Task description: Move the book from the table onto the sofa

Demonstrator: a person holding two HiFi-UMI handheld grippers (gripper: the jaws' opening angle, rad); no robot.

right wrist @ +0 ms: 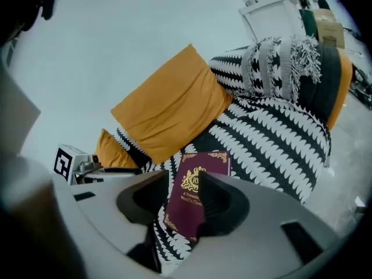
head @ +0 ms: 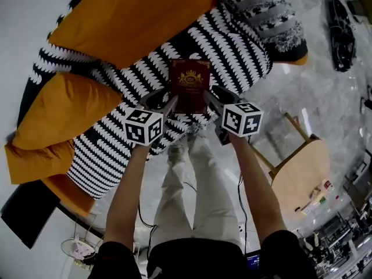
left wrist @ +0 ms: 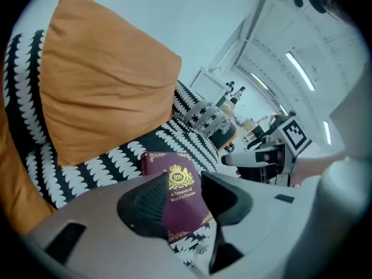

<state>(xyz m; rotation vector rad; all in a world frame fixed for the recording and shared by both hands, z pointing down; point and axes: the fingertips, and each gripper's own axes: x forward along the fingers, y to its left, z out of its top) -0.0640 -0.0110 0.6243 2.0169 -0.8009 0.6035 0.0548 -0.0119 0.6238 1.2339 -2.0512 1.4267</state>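
Forearms [head: 125, 196] extend over sofa [head: 232, 45] bearing book [head: 189, 85]; floor [head: 325, 92] seems marble.

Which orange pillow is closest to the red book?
The big orange pillow, standing up right behind the book. The other orange pillow is smaller and sits farther off to the side.

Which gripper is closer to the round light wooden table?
Right. The right gripper hangs over the black-and-white patterned sofa, on the side toward the round light wooden table; the left gripper is farther off, beyond it.
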